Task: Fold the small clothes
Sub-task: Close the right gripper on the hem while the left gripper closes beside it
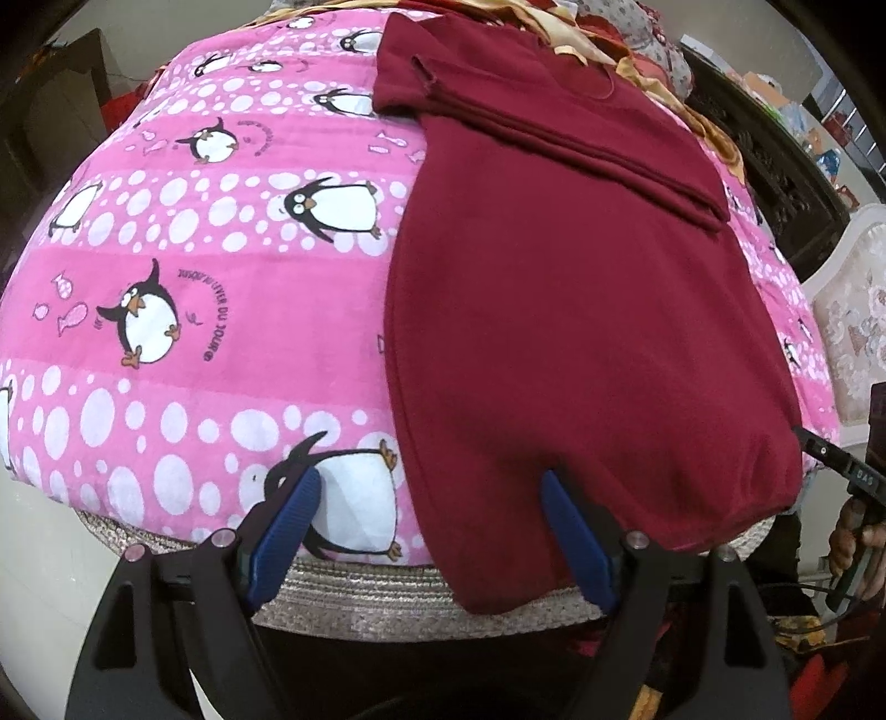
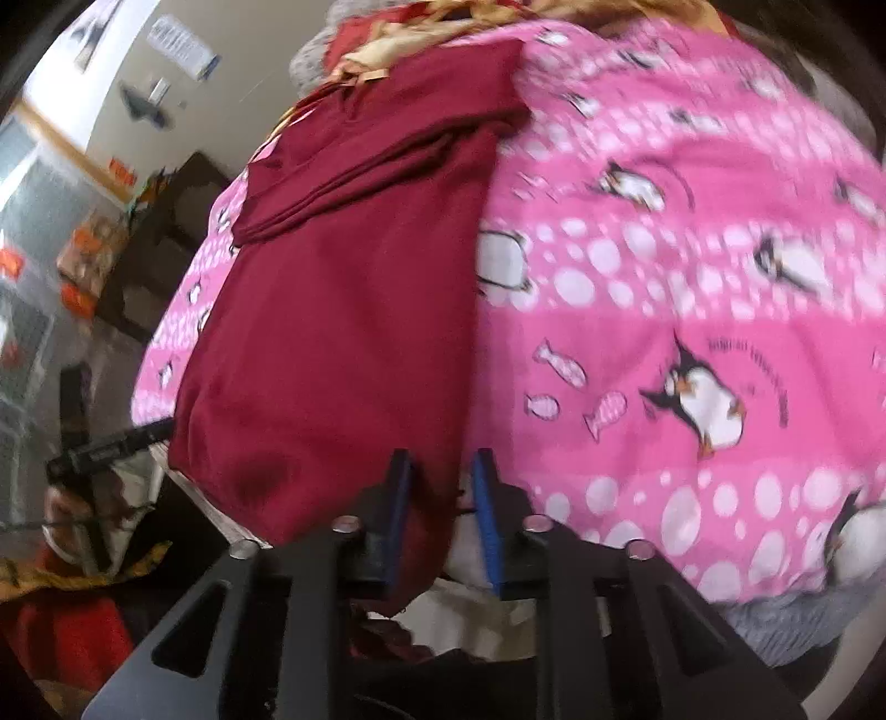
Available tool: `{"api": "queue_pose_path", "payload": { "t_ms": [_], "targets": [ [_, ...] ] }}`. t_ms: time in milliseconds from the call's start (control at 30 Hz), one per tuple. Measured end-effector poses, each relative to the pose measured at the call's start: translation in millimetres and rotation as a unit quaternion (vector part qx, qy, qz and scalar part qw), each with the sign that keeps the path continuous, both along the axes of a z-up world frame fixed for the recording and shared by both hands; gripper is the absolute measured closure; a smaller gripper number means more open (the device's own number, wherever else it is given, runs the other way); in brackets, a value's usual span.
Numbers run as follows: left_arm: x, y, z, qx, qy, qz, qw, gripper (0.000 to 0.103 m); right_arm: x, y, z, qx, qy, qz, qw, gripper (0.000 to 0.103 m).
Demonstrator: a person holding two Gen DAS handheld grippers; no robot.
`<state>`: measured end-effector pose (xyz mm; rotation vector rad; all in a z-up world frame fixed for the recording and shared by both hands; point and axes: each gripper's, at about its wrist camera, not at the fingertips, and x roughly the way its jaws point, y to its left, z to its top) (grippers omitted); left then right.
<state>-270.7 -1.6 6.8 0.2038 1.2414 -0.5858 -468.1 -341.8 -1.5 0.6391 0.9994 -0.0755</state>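
Note:
A dark red shirt (image 1: pixel 581 310) lies lengthwise on a pink penguin-print blanket (image 1: pixel 194 288), its sleeve folded across the chest at the far end. My left gripper (image 1: pixel 432 487) is open at the near hem; its right finger (image 1: pixel 576 537) is tucked under the hem's left corner, its left finger on the blanket. In the right wrist view the shirt (image 2: pixel 343 310) lies left of centre. My right gripper (image 2: pixel 443 476) straddles the hem's right corner with its jaws narrowly apart and cloth between them. The right gripper also shows in the left wrist view (image 1: pixel 841 465).
The blanket (image 2: pixel 692 277) covers a padded surface with a grey woven edge (image 1: pixel 387 587). A heap of yellow and red clothes (image 1: pixel 620 33) lies at the far end. A dark cabinet (image 1: pixel 775 166) and a white ornate panel (image 1: pixel 853 310) stand to the right.

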Motion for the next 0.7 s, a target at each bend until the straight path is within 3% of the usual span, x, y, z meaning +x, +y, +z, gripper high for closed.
{"api": "queue_pose_path", "payload": {
  "t_ms": [133,533,600,633,700],
  "targets": [
    [-2.6,-5.9,1.8,-0.007,0.011,-0.014,0.9998,0.038,-2.0,0.8,-4.7,0.015,-0.01,0.006,1.0,0.061],
    [6.9,-11.9,0.6,-0.015,0.042,-0.008,0.999,0.039,-1.4,-2.9,-9.7,0.048,-0.021,0.025,0.998,0.06],
    [4.7,-18.8,1.8,-0.016,0.044,-0.02,0.9987,0.044,-0.3,-4.7,-10.7,0.055,-0.023,0.027,0.998,0.06],
    [3.7,-21.5,2.3,-0.019,0.05,-0.03,0.9981,0.054,-0.9,-4.1,-10.1,0.056,-0.024,0.032,0.998,0.06],
    [3.2,-25.3,1.9,-0.016,0.054,-0.045,0.9974,0.056,-2.1,-1.0,-6.7,0.06,-0.029,0.053,0.996,0.06]
  ]
}}
